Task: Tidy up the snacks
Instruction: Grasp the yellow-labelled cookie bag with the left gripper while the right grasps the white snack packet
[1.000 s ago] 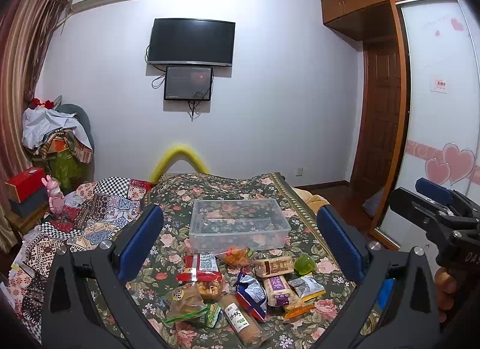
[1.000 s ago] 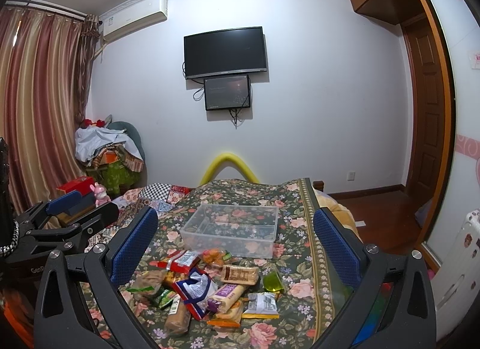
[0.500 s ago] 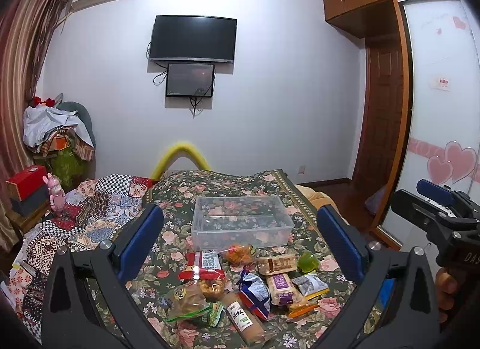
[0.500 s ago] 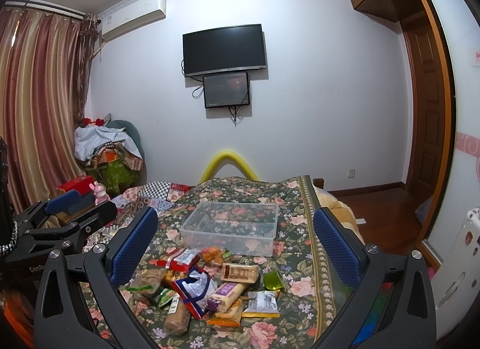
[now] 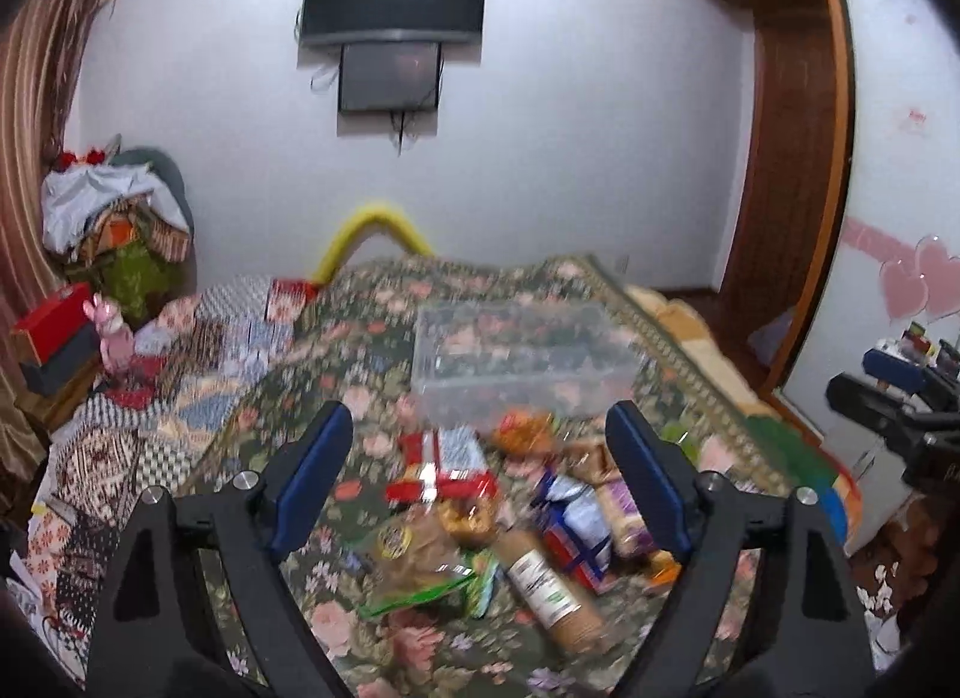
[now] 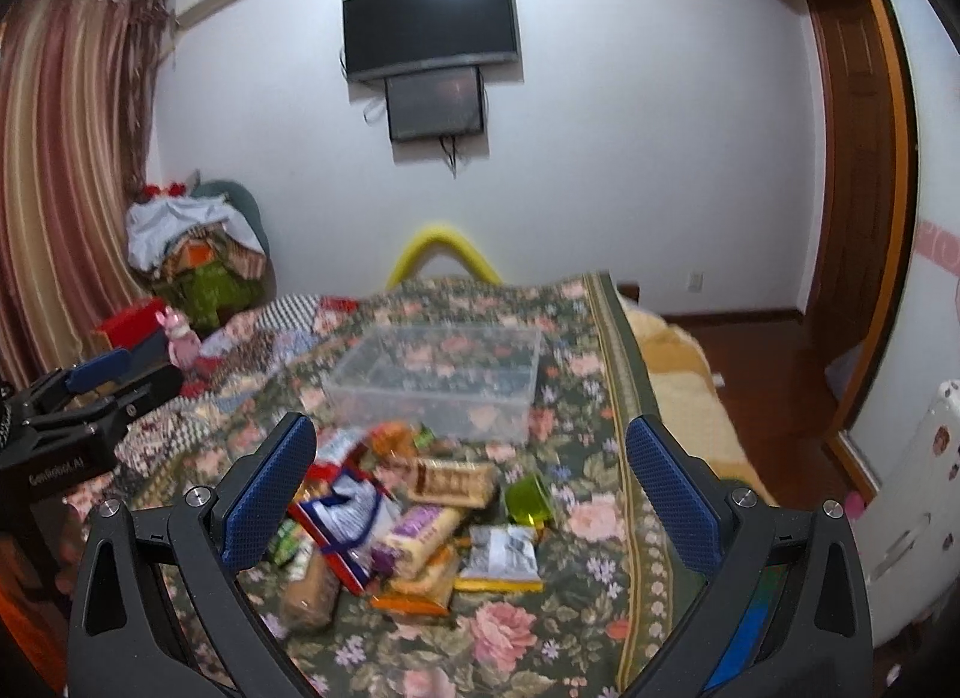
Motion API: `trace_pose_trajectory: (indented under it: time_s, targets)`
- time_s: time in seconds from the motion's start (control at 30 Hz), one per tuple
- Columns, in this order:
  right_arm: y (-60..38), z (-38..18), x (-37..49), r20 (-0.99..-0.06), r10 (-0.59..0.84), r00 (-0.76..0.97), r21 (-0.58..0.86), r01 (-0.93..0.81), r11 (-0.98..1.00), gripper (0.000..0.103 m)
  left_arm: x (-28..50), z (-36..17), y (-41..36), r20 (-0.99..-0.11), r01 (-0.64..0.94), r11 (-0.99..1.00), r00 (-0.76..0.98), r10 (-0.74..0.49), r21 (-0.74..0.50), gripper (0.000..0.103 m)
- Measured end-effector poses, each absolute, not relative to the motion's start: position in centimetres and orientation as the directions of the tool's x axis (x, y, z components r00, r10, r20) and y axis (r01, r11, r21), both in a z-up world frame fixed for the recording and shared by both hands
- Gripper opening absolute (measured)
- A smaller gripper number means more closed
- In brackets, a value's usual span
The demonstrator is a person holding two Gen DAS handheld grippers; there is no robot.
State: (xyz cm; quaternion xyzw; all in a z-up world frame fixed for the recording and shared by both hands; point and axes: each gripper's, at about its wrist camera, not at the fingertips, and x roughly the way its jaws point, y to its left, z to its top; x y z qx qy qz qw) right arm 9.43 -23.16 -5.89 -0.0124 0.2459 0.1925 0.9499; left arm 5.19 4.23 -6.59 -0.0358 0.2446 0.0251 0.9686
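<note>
A heap of snack packets [image 5: 498, 506] lies on the floral bed cover, in front of a clear plastic box [image 5: 522, 356] that holds nothing I can see. The heap [image 6: 414, 512] and the box [image 6: 438, 386] also show in the right wrist view. My left gripper [image 5: 480, 482] is open and empty, above the near side of the heap. My right gripper [image 6: 474, 494] is open and empty, above the heap's right side. Among the packets are a red one [image 5: 441, 470], a brown biscuit roll [image 5: 549, 596], a blue and white bag [image 6: 345, 512] and a green jelly cup [image 6: 528, 500].
The bed [image 6: 612, 350] fills the middle; its right edge drops to a wooden floor [image 6: 756, 350]. A patchwork quilt [image 5: 180, 374] covers the left side. A chair piled with clothes [image 5: 114, 218] stands at the left wall. A wardrobe door [image 5: 888, 158] is on the right.
Both grippers have moved forward and tilted down toward the snack heap, which now looks larger and closer. The left view is motion blurred. Both stay open.
</note>
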Motion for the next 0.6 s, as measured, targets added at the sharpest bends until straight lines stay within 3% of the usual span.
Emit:
trace_pose_trajectory:
  time_s: [0.2,0.47,0.6]
  targets:
    - [-23.8,-8.6,11.6,-0.578,0.345,0.740,0.089,-0.364,0.927,0.095,7.4,-10.7,6.6,-0.597,-0.085,0.994,0.802,0.025,-0.073,0.083]
    - [-24.1,-12.5,13.5,-0.685,0.327,0.651,0.110,-0.351,0.930,0.094,9.5,-16.1,8.7,-0.722,-0.100,0.993,0.692,0.021,-0.067,0.083]
    - [-24.1,-14.1,14.6,-0.733,0.334,0.592,0.144,-0.345,0.928,0.092,10.8,-18.2,9.9,-0.762,-0.106,0.987,0.648,-0.024,-0.121,0.083]
